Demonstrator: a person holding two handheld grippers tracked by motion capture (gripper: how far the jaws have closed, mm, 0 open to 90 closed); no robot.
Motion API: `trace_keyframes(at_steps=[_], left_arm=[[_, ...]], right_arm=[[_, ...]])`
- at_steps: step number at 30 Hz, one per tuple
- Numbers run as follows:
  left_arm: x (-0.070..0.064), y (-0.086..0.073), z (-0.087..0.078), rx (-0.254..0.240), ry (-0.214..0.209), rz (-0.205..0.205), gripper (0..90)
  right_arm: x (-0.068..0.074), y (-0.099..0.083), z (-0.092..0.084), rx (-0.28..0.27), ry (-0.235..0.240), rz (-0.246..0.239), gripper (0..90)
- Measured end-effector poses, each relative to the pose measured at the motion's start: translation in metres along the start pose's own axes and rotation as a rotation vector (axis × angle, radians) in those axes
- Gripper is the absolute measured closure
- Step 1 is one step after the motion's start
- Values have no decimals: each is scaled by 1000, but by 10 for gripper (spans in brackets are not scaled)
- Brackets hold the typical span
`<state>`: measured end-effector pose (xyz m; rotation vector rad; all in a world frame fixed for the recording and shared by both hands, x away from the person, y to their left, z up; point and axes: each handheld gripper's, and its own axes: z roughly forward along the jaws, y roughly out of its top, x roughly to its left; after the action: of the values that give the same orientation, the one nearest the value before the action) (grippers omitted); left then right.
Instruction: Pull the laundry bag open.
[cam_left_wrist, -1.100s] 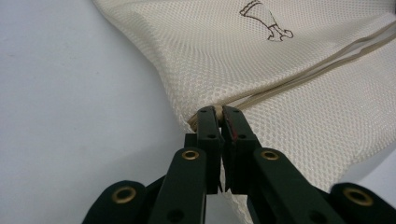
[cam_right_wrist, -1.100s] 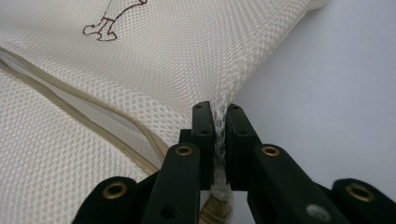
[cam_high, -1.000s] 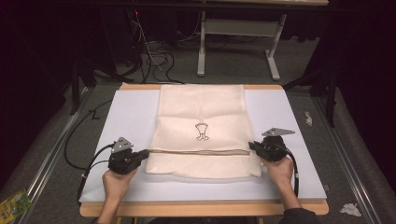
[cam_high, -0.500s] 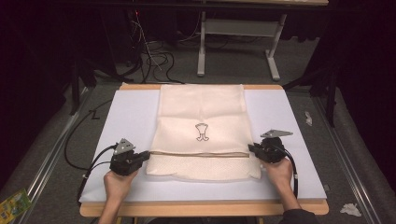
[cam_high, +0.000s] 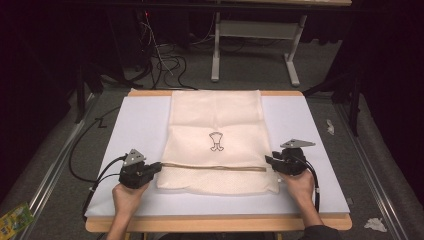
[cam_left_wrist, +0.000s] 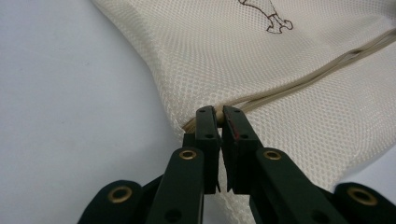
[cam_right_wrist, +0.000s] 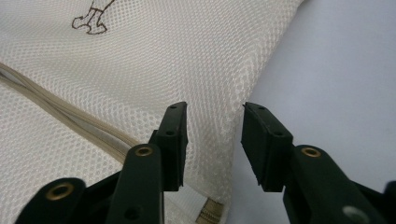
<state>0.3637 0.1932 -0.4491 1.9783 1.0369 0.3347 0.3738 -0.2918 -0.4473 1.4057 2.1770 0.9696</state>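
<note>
Where cables (cam_high: 165, 62) trail, white table (cam_high: 305, 125), dark room

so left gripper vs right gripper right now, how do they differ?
Left gripper is shut on the mesh bag at its edge fold; right gripper has just been opening, its jaws now apart with mesh between them, unpinched. Left sits at the bag's left edge, right at its right edge. Both rest low on the white table.

A wooden-edged desk (cam_high: 215, 223) carries a white board (cam_high: 135, 125) covering nearly all its top. Centred on that board lies 1 cream mesh bag (cam_high: 215, 117), its far edge reaching the board's far edge.
</note>
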Motion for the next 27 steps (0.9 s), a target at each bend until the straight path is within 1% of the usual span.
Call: trace_keyframes(at_steps=[3,4,5,6,8,10,13,17,20,21,23,27], left_arm=[[1,1,-3,-5,-7,0,822],[0,1,-4,-7,-3,-3,809],[-1,2,-5,-6,13,10,798],[-2,2,-6,-7,18,22,787],[-4,4,-8,-26,15,27,764],[-4,5,-11,-45,24,34,743],[-4,8,-16,-69,34,41,711],[-5,12,-22,-105,55,55,673],[-4,15,-28,-136,72,53,639],[-4,15,-30,-147,77,53,633],[-3,17,-34,-159,88,56,624],[0,19,-40,-178,101,50,602]], right_arm=[[1,0,-3,-20,-7,5,564],[0,0,-5,-31,-7,6,558],[0,0,-6,-43,-9,8,557],[0,1,-8,-54,-8,4,558],[0,1,-11,-70,-6,4,576],[0,2,-15,-85,-7,-6,591],[1,3,-22,-117,-7,-2,615],[0,4,-29,-141,-5,5,622],[-2,6,-35,-168,-10,-1,621],[-2,6,-38,-172,-11,4,620],[-3,7,-42,-194,-12,-1,619],[-7,8,-52,-224,-12,10,617]])
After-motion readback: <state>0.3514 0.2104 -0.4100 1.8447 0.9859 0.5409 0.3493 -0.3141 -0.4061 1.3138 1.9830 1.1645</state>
